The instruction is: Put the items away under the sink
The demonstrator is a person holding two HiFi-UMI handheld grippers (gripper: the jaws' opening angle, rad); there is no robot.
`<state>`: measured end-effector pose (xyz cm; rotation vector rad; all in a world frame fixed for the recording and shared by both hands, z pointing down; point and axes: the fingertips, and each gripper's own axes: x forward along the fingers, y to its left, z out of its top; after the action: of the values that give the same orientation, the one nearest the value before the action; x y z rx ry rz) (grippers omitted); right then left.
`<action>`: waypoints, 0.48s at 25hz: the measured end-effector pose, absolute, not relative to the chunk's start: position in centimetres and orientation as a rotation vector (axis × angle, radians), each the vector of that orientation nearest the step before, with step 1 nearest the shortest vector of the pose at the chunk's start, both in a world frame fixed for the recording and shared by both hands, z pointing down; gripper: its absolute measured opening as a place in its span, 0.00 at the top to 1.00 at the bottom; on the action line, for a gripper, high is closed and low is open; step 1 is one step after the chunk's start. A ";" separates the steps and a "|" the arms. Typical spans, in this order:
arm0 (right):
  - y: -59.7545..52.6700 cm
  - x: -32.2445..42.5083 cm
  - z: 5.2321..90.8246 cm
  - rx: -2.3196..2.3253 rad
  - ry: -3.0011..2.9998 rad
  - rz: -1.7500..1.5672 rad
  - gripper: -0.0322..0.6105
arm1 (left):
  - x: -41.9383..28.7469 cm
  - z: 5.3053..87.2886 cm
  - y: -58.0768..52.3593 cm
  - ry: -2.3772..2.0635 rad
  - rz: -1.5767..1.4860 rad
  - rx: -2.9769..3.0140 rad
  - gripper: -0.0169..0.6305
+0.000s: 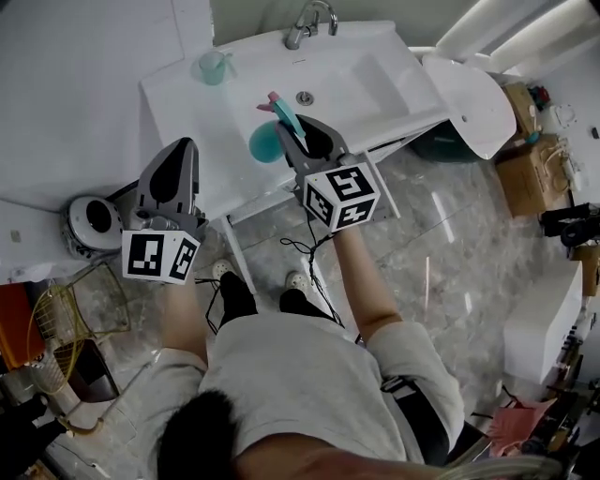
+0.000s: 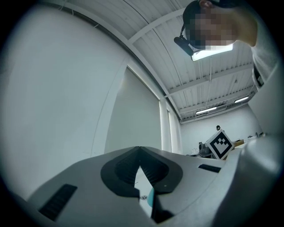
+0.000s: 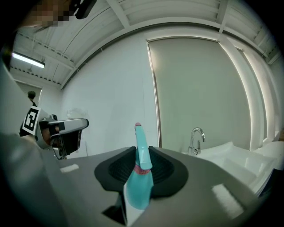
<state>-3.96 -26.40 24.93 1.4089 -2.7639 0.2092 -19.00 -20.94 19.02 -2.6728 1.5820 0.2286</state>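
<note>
A glossy grey stone-look floor (image 1: 450, 234) fills the head view from 3 to 6 o'clock. A white sink (image 1: 375, 75) with a chrome tap (image 1: 309, 21) stands at 12 o'clock, and a plain white wall (image 1: 66, 94) spans 9 to 11. Cardboard boxes (image 1: 525, 173) sit at 3 o'clock. Strip lights (image 2: 212, 52) glow on the ribbed ceiling (image 2: 146, 31).

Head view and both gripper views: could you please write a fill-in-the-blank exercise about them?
The right gripper is shut on a teal tool whose tip is ____.
The left gripper holds ____.
The teal cup stands on the ____, beside the faucet.
Missing words: pink; nothing; sink.
</note>
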 end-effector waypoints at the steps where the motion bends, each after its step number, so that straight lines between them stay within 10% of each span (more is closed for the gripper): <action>1: -25.8 -3.2 24.9 1.396 -2.769 0.203 0.79 | -18.2 18.9 -20.3 1.592 0.235 -2.662 0.96; 12: -20.4 4.2 25.2 1.302 -2.832 0.169 0.79 | -11.3 18.4 -13.4 1.722 0.256 -2.525 0.96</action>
<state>4.23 -20.36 25.19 1.3016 -2.8322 0.1693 -11.29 -13.39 18.44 -2.5254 1.7220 0.2565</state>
